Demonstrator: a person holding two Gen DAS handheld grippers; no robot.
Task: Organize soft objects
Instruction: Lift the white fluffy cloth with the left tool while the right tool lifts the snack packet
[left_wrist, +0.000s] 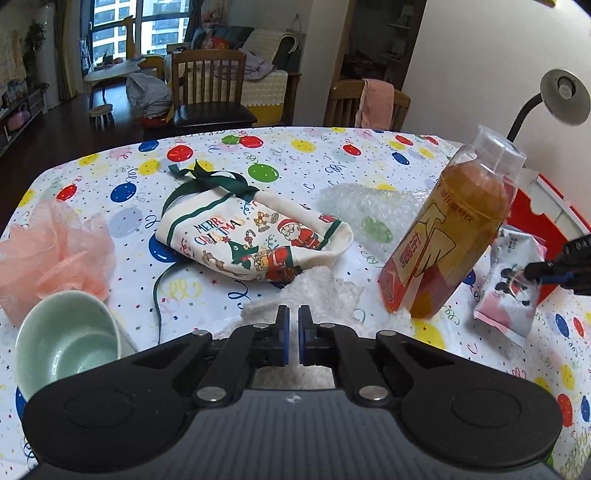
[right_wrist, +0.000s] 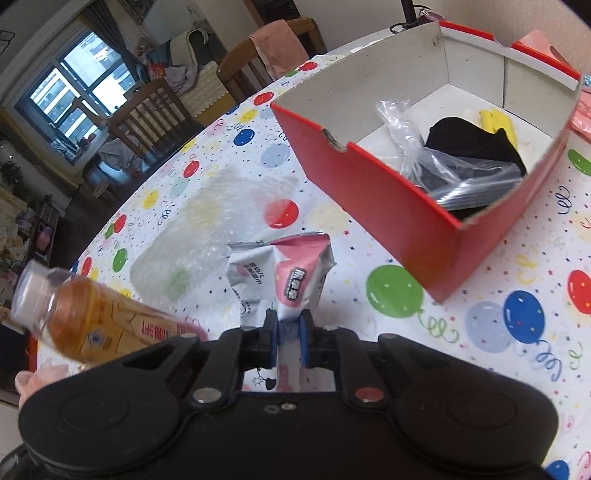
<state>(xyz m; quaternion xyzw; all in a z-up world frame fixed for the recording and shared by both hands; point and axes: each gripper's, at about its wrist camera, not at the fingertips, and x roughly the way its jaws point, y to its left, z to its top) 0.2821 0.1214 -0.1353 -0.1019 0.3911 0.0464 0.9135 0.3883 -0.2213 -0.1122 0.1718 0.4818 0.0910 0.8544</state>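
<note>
The right gripper (right_wrist: 288, 326) is clamped on the lower edge of a soft pink-and-white plastic tissue packet (right_wrist: 286, 271), held just off the balloon-print tablecloth (right_wrist: 424, 325), a short way in front of the red cardboard box with white inside (right_wrist: 388, 199), on the near side of its red wall. The packet looks light and squashy; its film wrapper crumples at the grip and is probably slick, so a deeper hold across the body would likely be safer than this edge pinch. The left gripper (left_wrist: 294, 317) has its jaws nearly together on a sheet of white foam wrap (left_wrist: 325, 291), which lies well away from the box, beside a leaning bottle of amber tea (left_wrist: 454, 229). The foam seems featherweight, limp and tearable; an edge grip suits it.
</note>
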